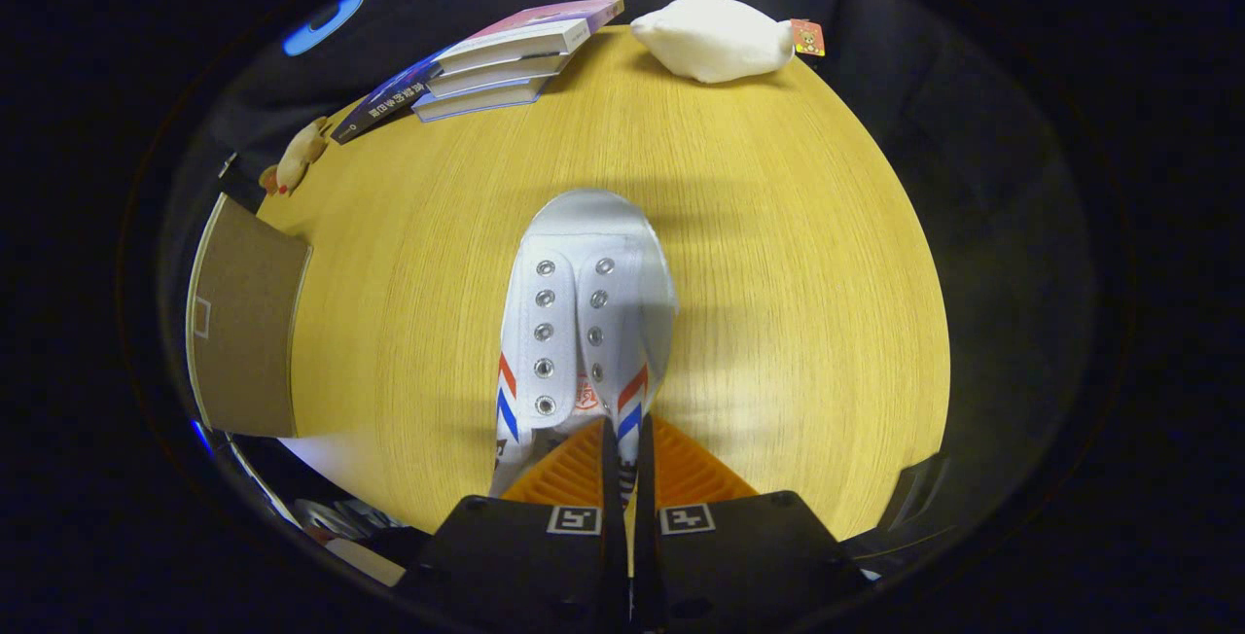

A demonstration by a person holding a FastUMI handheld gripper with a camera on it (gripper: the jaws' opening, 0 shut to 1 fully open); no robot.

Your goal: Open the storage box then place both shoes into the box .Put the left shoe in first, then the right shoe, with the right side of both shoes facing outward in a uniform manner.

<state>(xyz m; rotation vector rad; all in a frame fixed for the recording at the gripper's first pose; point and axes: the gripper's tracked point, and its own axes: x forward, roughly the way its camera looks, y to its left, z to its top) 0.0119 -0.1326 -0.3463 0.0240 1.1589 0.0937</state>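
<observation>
A white canvas shoe (584,294) with metal eyelets and red and blue stripes hangs just ahead of my fingers, toe pointing away, lifted above the wooden table (778,255). My gripper (627,444) is shut on the shoe, both fingers pinching the right side wall of its collar near the heel. A brown cardboard flap of the storage box (243,323) stands at the left, beside the table's edge. The inside of the box is hidden.
A stack of books (496,60) lies at the far left of the table. A white plush toy (715,36) with a tag lies at the far edge. A small tan plush (297,158) sits by the left rim.
</observation>
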